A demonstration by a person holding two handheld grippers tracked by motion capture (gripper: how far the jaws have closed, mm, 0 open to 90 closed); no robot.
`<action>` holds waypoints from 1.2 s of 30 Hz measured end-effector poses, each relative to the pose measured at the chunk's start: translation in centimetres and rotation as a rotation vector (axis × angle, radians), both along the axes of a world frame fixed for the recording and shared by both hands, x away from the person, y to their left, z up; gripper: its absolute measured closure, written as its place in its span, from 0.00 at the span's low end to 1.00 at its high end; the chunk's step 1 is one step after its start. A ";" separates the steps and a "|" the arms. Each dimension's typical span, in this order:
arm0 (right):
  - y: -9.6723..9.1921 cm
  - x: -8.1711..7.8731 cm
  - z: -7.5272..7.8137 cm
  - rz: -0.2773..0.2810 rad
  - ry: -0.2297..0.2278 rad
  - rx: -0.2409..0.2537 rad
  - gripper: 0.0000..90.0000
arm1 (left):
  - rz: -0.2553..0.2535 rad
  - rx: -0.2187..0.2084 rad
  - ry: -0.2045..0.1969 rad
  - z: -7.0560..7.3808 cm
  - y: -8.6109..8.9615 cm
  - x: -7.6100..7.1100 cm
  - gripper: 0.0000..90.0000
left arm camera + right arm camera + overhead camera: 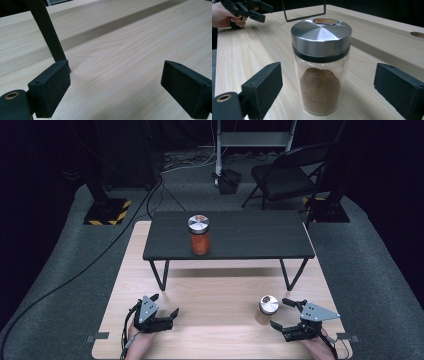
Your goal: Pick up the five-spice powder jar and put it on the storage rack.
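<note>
From the high view, nearest the camera sit the two grippers at the near edge of the wooden surface (220, 320): left gripper (167, 312) toward the near-left corner, fingers spread and holding nothing; right gripper (286, 314) toward the near-right corner, fingers released too. Just beside its fingers stands the brown-powder jar (267, 309), upright, steel lid on top. So the right hand is the nearer one, by far. Two jars in all: the red-powder jar (199, 236) stands well apart on the small black table (250, 240).

Left gripper view: bare wood between the fingers (50, 90), one black table leg (48, 32) just ahead.

Right gripper view: here's the key line-up. The brown-powder jar (321, 72) stands vertical, centred just ahead of the gap, pads not touching the glass.
</note>
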State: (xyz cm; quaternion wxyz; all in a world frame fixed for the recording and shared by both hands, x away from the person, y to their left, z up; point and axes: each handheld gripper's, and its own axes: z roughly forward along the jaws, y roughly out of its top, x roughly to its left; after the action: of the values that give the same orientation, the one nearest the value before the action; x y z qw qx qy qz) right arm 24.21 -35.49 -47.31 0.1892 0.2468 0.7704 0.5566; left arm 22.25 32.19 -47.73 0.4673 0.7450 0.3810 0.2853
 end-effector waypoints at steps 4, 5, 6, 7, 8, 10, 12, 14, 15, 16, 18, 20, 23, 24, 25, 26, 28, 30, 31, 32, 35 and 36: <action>0.5 0.2 -0.1 0.009 0.002 -0.002 0.10 | 0.000 0.001 0.000 0.0 0.0 0.0 0.10; 0.6 0.2 -0.1 0.010 0.004 -0.003 0.10 | 0.000 0.001 0.000 0.0 0.0 0.0 0.10; 0.7 0.3 -0.1 0.012 0.007 0.000 0.11 | 0.000 0.000 0.000 0.0 0.0 0.0 0.10; 0.8 0.3 -0.1 0.012 0.008 0.000 0.11 | 0.000 0.001 0.000 0.0 0.0 0.0 0.10; 0.9 0.3 -0.1 0.010 0.006 -0.001 0.12 | 0.000 0.001 0.000 0.0 0.0 0.0 0.10; 1.3 0.3 -0.1 0.007 0.008 -0.002 0.13 | 0.000 0.001 0.000 0.0 0.0 0.0 0.10; 1.5 0.3 -0.2 0.003 0.011 -0.005 0.14 | 0.000 0.000 -0.001 0.0 0.0 0.0 0.10; 1.7 0.3 -0.1 0.000 0.014 -0.011 0.16 | 0.000 0.001 -0.001 0.0 0.0 0.0 0.10; 1.9 0.3 -0.1 -0.002 0.014 -0.014 0.17 | 0.000 0.000 -0.001 0.0 0.0 0.0 0.10; 2.0 0.4 -0.1 -0.003 0.016 -0.018 0.17 | -0.001 0.001 -0.001 0.0 0.0 0.0 0.10; 2.2 0.3 -0.1 -0.011 0.018 -0.023 0.20 | 0.000 0.001 -0.001 0.0 0.0 0.0 0.10; 2.4 0.3 0.0 -0.019 0.022 -0.027 0.21 | 0.000 0.002 -0.001 0.0 0.0 0.0 0.10; 2.8 0.3 0.1 -0.033 0.031 -0.041 0.24 | 0.000 0.002 -0.002 0.0 -0.1 0.0 0.10; 2.9 0.4 0.2 -0.037 0.034 -0.042 0.25 | 0.000 0.002 -0.002 0.0 -0.1 0.0 0.10; 2.9 0.4 0.2 -0.041 0.036 -0.043 0.27 | -0.001 0.003 -0.001 0.0 -0.1 0.0 0.10; 3.0 0.4 0.2 -0.041 0.037 -0.044 0.28 | -0.001 0.003 -0.001 0.0 0.0 0.0 0.10; 3.1 0.4 0.3 -0.044 0.041 -0.047 0.29 | -0.001 0.003 -0.001 0.0 -0.1 0.0 0.10; 3.2 0.4 0.3 -0.045 0.044 -0.047 0.31 | -0.001 0.003 -0.001 0.0 -0.1 0.0 0.10; 3.3 0.4 0.3 -0.046 0.045 -0.049 0.32 | -0.001 0.003 -0.002 0.0 -0.1 0.0 0.10; 3.3 0.5 0.3 -0.044 0.048 -0.047 0.32 | -0.001 0.003 -0.001 0.0 -0.1 0.0 0.10; 3.4 0.5 0.3 -0.046 0.048 -0.050 0.33 | -0.002 0.003 -0.001 0.0 -0.1 0.0 0.10; 3.4 0.5 0.3 -0.047 0.048 -0.051 0.33 | -0.001 0.003 -0.001 0.0 -0.1 0.0 0.10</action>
State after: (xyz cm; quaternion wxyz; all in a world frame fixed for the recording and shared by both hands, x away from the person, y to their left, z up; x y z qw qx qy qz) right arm 24.73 -32.09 -46.99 0.1900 0.2729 0.7826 0.5263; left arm 22.28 32.12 -47.72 0.4665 0.7459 0.3797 0.2860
